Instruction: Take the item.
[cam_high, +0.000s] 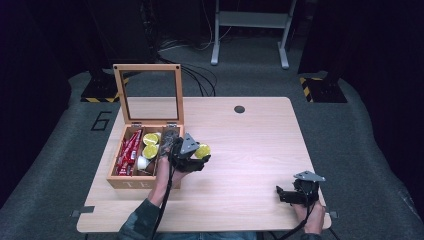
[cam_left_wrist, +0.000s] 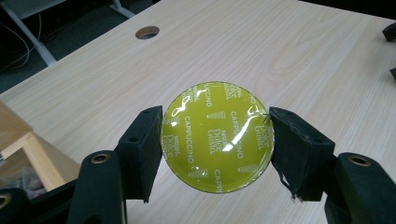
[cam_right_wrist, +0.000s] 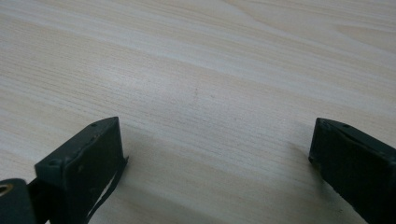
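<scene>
Just beside the wooden box, left claw grips one yellow-green capsule; right claw gapes empty.

- I hold one round coffee pod in my left gripper. My two black jaws press on its sides.
- The pod has a shiny yellow-green foil top with small white words on it. One word says "CAPPUCCINO".
- Its flat top faces up at the camera on my left gripper.
- The pod hangs in the air above the light wooden table, just beside the wooden box.
</scene>
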